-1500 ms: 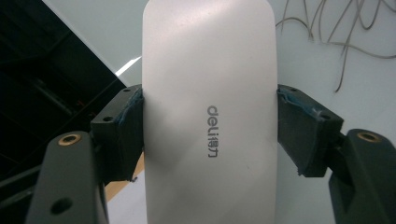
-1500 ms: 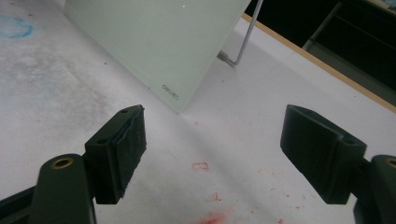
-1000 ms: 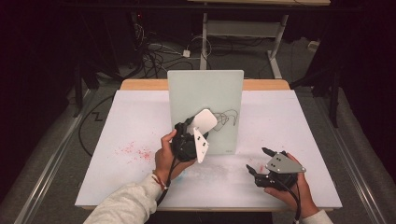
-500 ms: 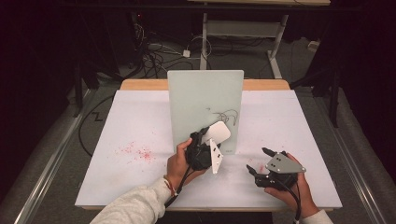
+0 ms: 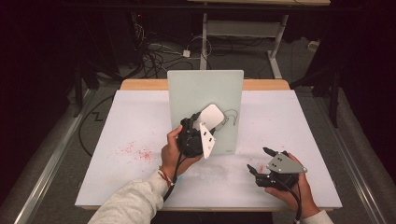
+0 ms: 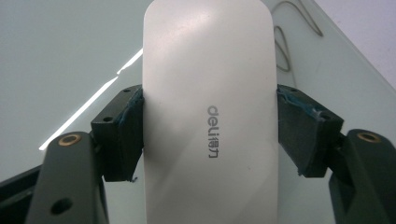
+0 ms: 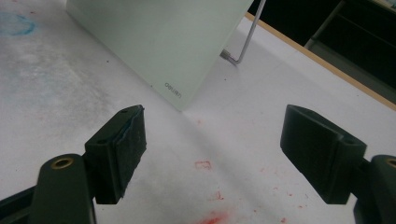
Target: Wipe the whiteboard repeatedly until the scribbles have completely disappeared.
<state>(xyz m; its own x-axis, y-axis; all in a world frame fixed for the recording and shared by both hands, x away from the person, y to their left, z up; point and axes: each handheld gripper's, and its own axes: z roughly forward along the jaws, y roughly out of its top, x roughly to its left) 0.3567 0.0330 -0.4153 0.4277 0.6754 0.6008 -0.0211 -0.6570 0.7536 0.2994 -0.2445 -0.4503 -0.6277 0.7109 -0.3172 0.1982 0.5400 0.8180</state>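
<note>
A pale green glass board (image 5: pixel 205 91) stands upright at the middle of the table. My left gripper (image 5: pixel 205 123) is shut on a white eraser (image 5: pixel 211 116) and holds it against the board's lower face, just left of a thin pen scribble (image 5: pixel 229 116). In the left gripper view the eraser (image 6: pixel 208 116) sits clamped between both pads, with the board (image 6: pixel 70 46) behind it and the scribble (image 6: pixel 285 28) at the upper right. My right gripper (image 5: pixel 258 158) rests low near the front right of the table, open and holding nothing. Its view shows the board's lower corner (image 7: pixel 159 42) ahead.
A white sheet (image 5: pixel 303 130) covers the table, with red marker stains at the left (image 5: pixel 135 151) and in front of the right gripper (image 7: pixel 210 217). A wire stand (image 7: pixel 247 42) props the board from behind. Cables and desk legs (image 5: pixel 205 28) lie on the floor beyond.
The left gripper carried the eraser down and right across the board, then back up a little. The right gripper has stayed where it was.
</note>
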